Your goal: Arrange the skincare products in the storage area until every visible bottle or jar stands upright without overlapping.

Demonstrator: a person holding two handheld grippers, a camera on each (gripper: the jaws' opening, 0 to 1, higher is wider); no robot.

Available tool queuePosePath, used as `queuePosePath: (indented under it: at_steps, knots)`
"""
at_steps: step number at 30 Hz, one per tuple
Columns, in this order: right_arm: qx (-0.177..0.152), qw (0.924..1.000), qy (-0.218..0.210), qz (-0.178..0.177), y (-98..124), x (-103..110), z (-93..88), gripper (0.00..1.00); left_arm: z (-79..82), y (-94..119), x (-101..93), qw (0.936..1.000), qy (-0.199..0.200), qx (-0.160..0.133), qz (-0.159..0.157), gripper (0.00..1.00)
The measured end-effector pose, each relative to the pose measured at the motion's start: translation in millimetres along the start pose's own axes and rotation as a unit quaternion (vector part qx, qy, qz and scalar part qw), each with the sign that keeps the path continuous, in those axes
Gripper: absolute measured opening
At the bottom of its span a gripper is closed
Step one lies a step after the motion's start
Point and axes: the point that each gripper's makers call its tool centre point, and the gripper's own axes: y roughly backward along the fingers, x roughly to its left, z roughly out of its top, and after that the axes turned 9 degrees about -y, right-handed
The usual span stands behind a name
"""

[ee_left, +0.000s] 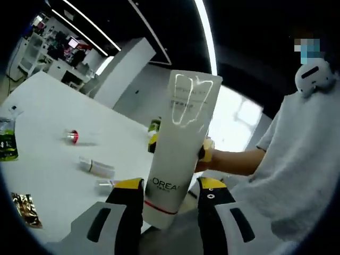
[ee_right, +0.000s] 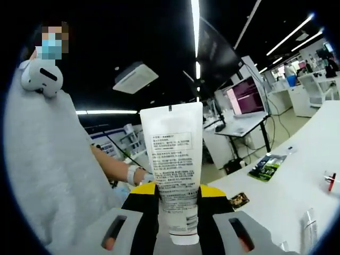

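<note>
Both grippers pinch one white plastic cosmetic tube, held upright above the white table.

Left gripper clamps the white plastic tube near its lower end; right gripper clamps that tube too. Small bottles lie on the table at left; a person in a grey top stands right.

Pink-lit monitor on distant desk

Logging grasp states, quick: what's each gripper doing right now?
Left gripper: shut on the white tube, near its cap end.
Right gripper: shut on a white tube, printed back facing the camera.
</note>
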Motion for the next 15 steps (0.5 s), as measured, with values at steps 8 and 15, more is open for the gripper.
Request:
queuePosePath:
  at_steps: [8, 15]
  knots:
    - [0.016, 0.9995, -0.02, 0.017, -14.3, 2.7, -14.1, 0.2, -4.3, 3.3, 0.8, 0.9999, 0.008, 0.014, -0.001, 0.33]
    - [0.002, 0.9985, -0.055, 0.006, -18.3, -7.9, -8.8, 0.22, 0.0, 8.0, 10.7, 0.9993, -0.02, 0.009, 0.031, 0.29]
